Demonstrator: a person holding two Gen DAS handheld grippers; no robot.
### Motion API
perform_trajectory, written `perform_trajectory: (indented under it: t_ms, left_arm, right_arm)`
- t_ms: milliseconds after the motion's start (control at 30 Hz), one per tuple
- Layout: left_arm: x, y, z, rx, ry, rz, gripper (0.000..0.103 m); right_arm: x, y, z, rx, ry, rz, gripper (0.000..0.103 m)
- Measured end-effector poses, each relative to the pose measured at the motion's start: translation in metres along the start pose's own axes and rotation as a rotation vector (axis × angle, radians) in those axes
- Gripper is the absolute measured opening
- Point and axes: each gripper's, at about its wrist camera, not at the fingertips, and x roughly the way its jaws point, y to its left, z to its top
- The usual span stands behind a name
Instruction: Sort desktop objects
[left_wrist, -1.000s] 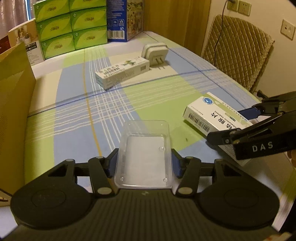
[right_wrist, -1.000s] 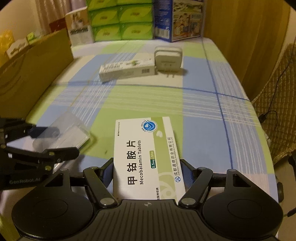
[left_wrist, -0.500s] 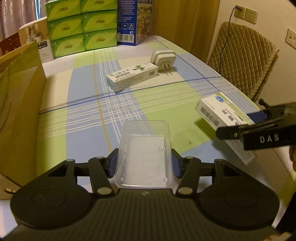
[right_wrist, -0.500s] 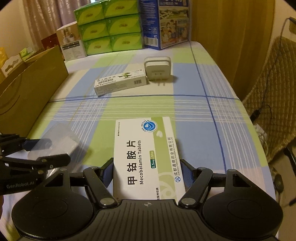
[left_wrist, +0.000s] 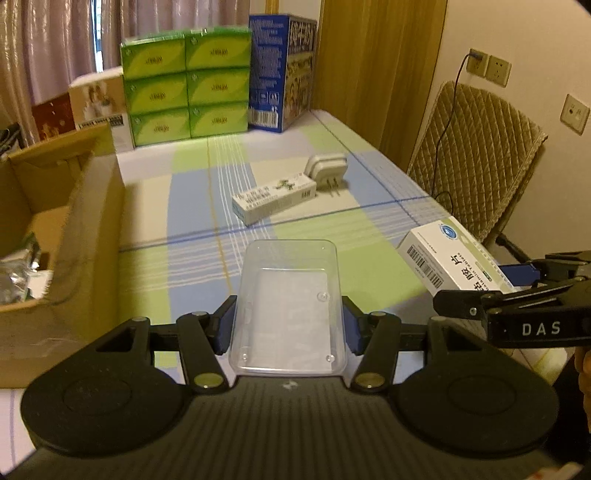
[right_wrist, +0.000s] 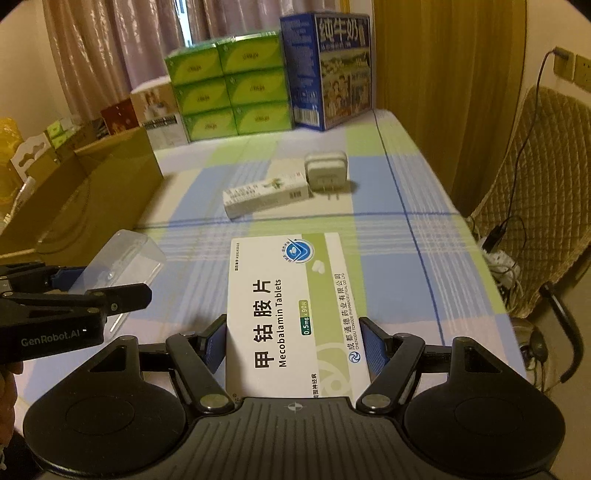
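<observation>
- Cardboard box (left_wrist: 55, 236) open at desk's left edge; likely drop point, judged from layout.
- Right gripper (right_wrist: 295, 336) jaws clenched on tablet box (right_wrist: 295, 306), held above desk (right_wrist: 388, 192).
- Left gripper (left_wrist: 288, 321) jaws clenched on clear plastic tray (left_wrist: 288, 295), likewise aloft.
- Next: carry both over box, then release.

A tablecloth (left_wrist: 192, 206) is showing a plaid of pale green, light blue and cream blocks, crossed by thin white and dark blue lines and one yellow line. At the upper middle of the left wrist view, six tissue packs (left_wrist: 186, 86) are glowing bright green, beside a dark blue carton (left_wrist: 282, 70) with printed pictures. At lower centre a clear, colourless plastic box (left_wrist: 288, 302) is sitting between blue pads (left_wrist: 225, 328) on black fingers. In the right wrist view a medicine box (right_wrist: 291, 310) is showing white with a green band and black lettering. A brown cardboard box (left_wrist: 88, 236) is filling the left edge; a tan quilted chair (left_wrist: 476, 162) is standing at right.
</observation>
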Motion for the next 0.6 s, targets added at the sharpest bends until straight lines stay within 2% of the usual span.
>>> perform_trajectory:
  t_ms: [367,600]
  left_arm:
    - [-0.061,0.002,0.009,0.001,-0.042,0.035,0.051]
    - [-0.079,0.014,0.01,-0.035,-0.059,0.047,0.051]
  right_arm:
    - [-0.049,0.02,0.007,-0.028,-0.064,0.01,0.069]
    - [-0.055,0.032,0.013,-0.041,-0.08,0.028,0.069]
